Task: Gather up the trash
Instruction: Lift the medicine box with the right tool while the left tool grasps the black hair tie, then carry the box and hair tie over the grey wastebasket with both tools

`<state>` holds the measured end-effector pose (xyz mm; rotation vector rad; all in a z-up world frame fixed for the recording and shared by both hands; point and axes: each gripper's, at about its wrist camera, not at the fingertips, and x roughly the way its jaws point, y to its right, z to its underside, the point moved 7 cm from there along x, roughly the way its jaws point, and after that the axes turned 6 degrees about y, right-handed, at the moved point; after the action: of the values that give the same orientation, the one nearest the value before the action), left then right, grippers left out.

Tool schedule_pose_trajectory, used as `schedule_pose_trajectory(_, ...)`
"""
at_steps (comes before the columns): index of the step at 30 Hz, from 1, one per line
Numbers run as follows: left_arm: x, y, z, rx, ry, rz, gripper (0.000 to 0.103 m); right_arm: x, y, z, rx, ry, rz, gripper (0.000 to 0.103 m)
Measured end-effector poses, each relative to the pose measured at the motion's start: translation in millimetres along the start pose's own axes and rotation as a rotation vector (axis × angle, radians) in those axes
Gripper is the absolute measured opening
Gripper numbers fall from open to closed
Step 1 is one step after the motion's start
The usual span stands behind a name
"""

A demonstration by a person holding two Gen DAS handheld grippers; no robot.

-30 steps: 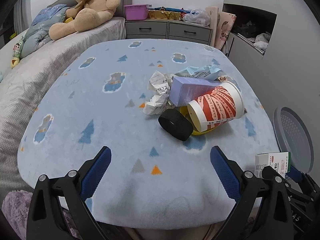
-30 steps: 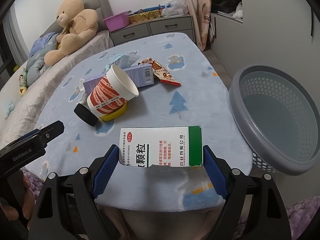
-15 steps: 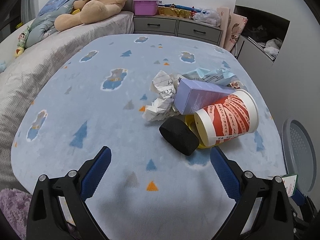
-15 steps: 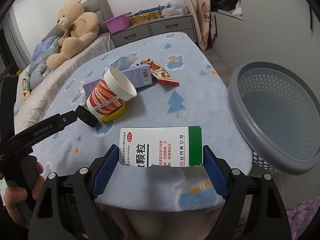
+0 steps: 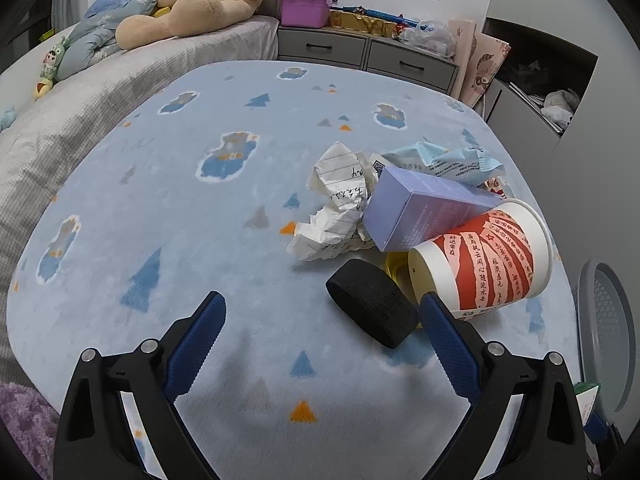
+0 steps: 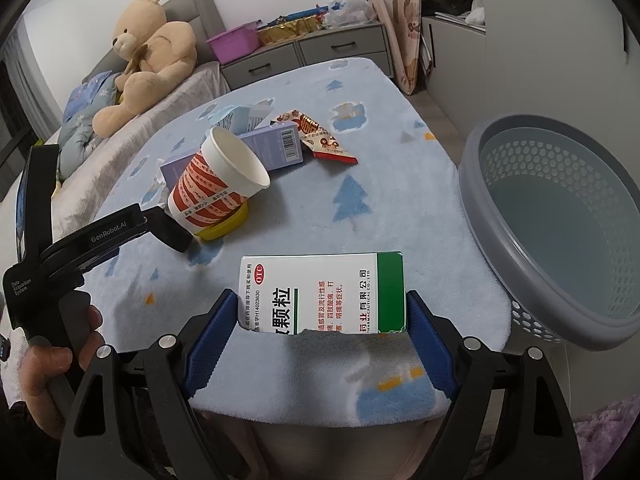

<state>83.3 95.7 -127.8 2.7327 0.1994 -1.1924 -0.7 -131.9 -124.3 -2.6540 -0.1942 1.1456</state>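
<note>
My right gripper (image 6: 322,324) is shut on a white and green medicine box (image 6: 320,294), held above the table's near edge, left of the grey basket (image 6: 560,236). My left gripper (image 5: 320,344) is open and empty, just short of a black round lid (image 5: 370,308). Behind the lid lie a red and white paper cup (image 5: 484,264) on its side, a yellow lid (image 5: 396,266), a purple box (image 5: 424,210), crumpled paper (image 5: 340,204) and a light blue wrapper (image 5: 436,162). The right wrist view shows the cup (image 6: 218,186), the purple box (image 6: 276,146) and a red snack wrapper (image 6: 320,138).
The table carries a light blue fleece cover (image 5: 200,200). A bed with a teddy bear (image 5: 200,0) is at the left. A grey drawer unit (image 5: 360,50) with a purple bin stands behind. The left gripper's body (image 6: 100,240) shows in the right wrist view.
My left gripper has moved forward toward the trash pile, so the black lid now lies close to its right finger. My right gripper has held the medicine box nearly still.
</note>
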Motion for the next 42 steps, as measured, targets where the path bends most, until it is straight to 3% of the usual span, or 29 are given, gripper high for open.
schedule_pose_trajectory(3, 3, 3, 1, 0.016, -0.007, 0.016, 0.079, 1, -1, 1, -0.001, -0.001, 0.002, 0.081)
schedule_pose_trajectory(8, 11, 6, 9, 0.033, -0.058, 0.045, 0.035, 3, 0, 1, 0.000, -0.004, 0.003, 0.081)
schedule_pose_trajectory(11, 11, 4, 13, 0.033, -0.068, 0.063, 0.017, 3, 0, 1, 0.000, -0.004, 0.002, 0.081)
schedule_pose_trajectory(13, 9, 3, 15, 0.038, -0.073, 0.071, 0.011, 3, 0, 1, 0.001, -0.004, 0.003, 0.081)
schedule_pose_trajectory(21, -10, 5, 16, 0.060, -0.048, 0.091, 0.008, 3, 0, 0, 0.001, -0.002, 0.002, 0.081)
schedule_pose_trajectory(32, -63, 26, 10, 0.135, 0.043, 0.117, 0.008, -13, 4, -13, 0.019, 0.034, -0.013, 0.081)
schedule_pose_trajectory(37, -83, 62, 5, 0.189, 0.073, 0.173, 0.008, -31, 24, -26, 0.044, 0.072, 0.007, 0.081)
schedule_pose_trajectory(42, -95, 123, 8, 0.275, 0.087, 0.266, 0.008, -51, 66, -42, 0.051, 0.110, 0.090, 0.081)
